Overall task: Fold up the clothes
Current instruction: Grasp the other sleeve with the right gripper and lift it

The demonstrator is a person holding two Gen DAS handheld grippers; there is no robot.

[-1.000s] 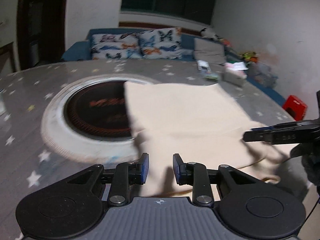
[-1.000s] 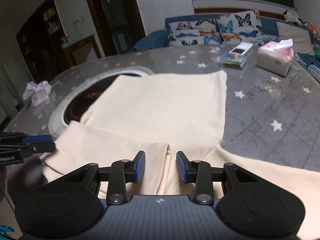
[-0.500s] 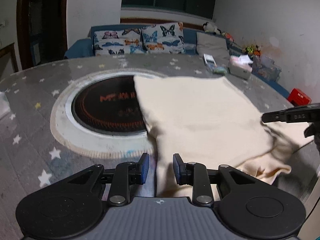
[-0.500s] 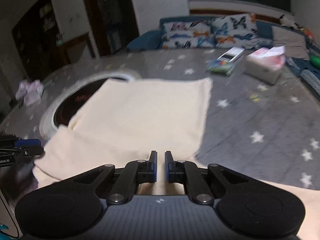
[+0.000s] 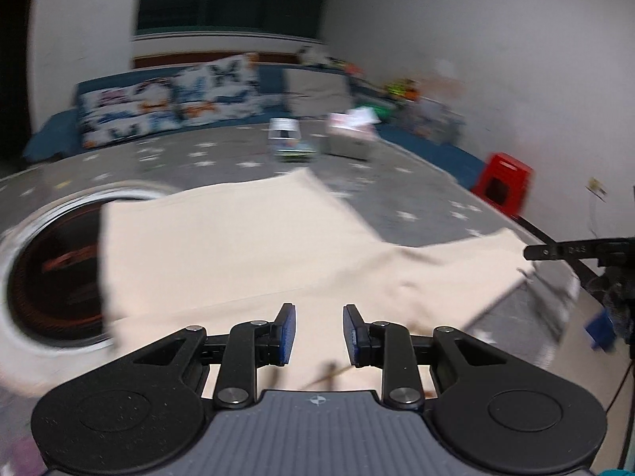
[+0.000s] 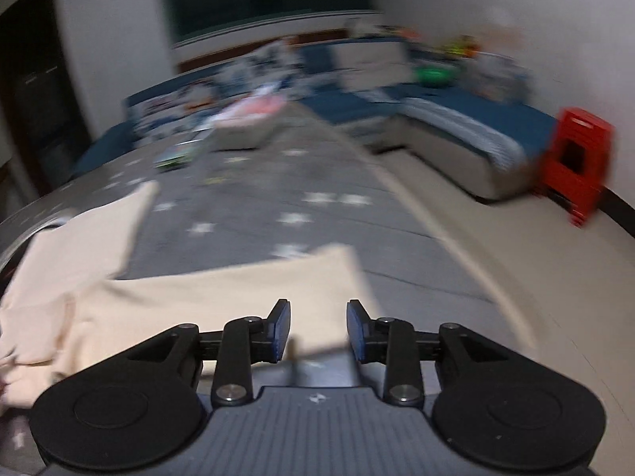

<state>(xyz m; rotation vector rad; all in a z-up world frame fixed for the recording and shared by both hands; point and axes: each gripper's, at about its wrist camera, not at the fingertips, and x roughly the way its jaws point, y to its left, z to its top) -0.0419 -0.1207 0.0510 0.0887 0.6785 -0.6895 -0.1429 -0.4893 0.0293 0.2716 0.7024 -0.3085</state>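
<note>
A cream garment (image 5: pixel 246 238) lies spread on the grey star-patterned table (image 5: pixel 397 182), its left edge over a round dark hob (image 5: pixel 51 261). My left gripper (image 5: pixel 316 333) is open just above the garment's near part, nothing between its fingers. One sleeve (image 5: pixel 468 269) stretches right towards the table's edge. In the right wrist view the same sleeve (image 6: pixel 238 289) lies ahead, and my right gripper (image 6: pixel 318 329) hangs open over its near end. The right gripper's finger (image 5: pixel 555 252) shows at the far right of the left wrist view. Both views are blurred.
A tissue box (image 5: pixel 351 139) and a small flat box (image 5: pixel 285 142) stand at the table's far side. A blue sofa with butterfly cushions (image 5: pixel 170 107) runs behind. A red stool (image 6: pixel 575 166) stands on the floor to the right, beyond the table's curved edge (image 6: pixel 448 238).
The right gripper, shut half a second ago, has opened and swung right towards the sleeve's end. The left gripper has swung right too, staying open. The sleeve now lies stretched out to the right.
</note>
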